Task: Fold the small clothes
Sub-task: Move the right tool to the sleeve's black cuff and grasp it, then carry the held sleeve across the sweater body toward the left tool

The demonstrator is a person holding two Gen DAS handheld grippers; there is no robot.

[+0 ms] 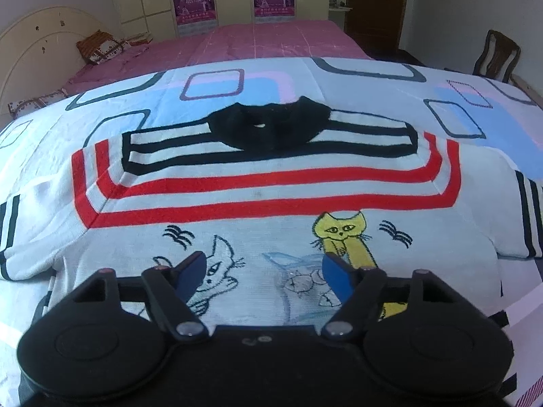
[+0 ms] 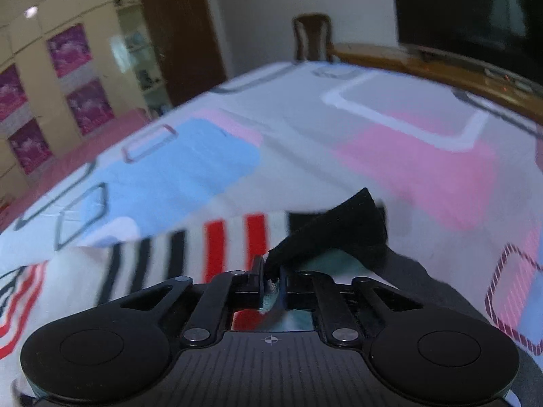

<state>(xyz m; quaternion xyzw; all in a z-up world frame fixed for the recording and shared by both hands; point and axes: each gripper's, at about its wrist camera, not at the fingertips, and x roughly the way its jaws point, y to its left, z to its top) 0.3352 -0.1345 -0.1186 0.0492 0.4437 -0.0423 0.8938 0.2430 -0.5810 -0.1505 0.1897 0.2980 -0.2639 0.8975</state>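
A small white sweater (image 1: 271,169) with a black collar, black and red stripes and cat drawings lies flat on the patterned bedsheet (image 1: 451,115). My left gripper (image 1: 263,271) is open, its blue-padded fingers just above the sweater's lower front, on either side of the drawn cats. My right gripper (image 2: 271,278) is shut on the sweater's sleeve (image 2: 237,237), pinching its black cuff (image 2: 339,230), which sticks up past the fingertips. The striped sleeve is lifted off the sheet.
A white sheet (image 2: 237,156) with blue and pink blocks covers the bed. A pink bed (image 1: 271,40) and wardrobes stand behind. A wooden footboard (image 2: 441,64) and a chair (image 2: 312,34) are at the right.
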